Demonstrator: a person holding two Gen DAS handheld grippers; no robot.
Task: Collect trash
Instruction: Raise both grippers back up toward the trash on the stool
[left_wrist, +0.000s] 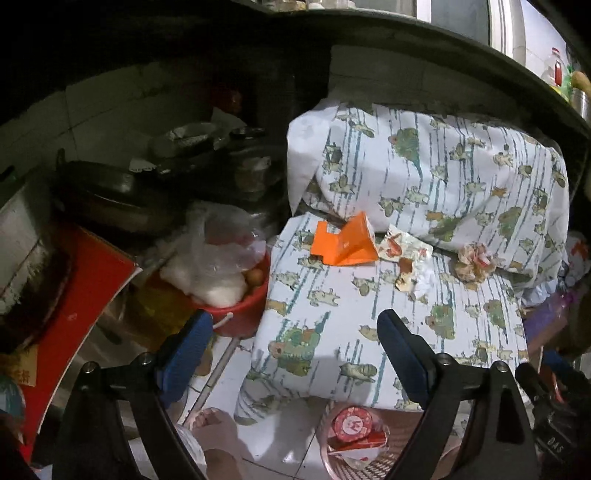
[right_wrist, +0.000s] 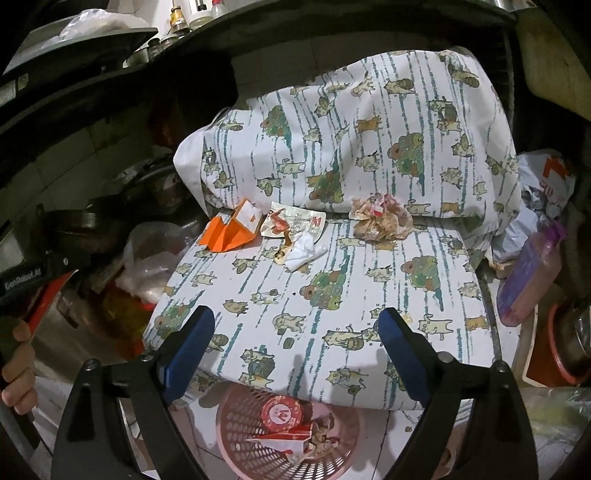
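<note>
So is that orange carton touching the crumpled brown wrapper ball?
Apart. The right wrist view shows the orange carton and crumpled wrapper ball separated by a flat wrapper and bare patterned cloth.

Your left tool (left_wrist: 295, 345) is tilted fwd and down, blue pads wide apart, nothing btwn them. Your right tool (right_wrist: 297, 343) is pitched the same way, pads just as wide, also empty. In the right wrist view your left hand (right_wrist: 18, 363) shows at the left edge, fingers (right_wrist: 22, 334) wrapped round the dark handle of the left tool.
</note>
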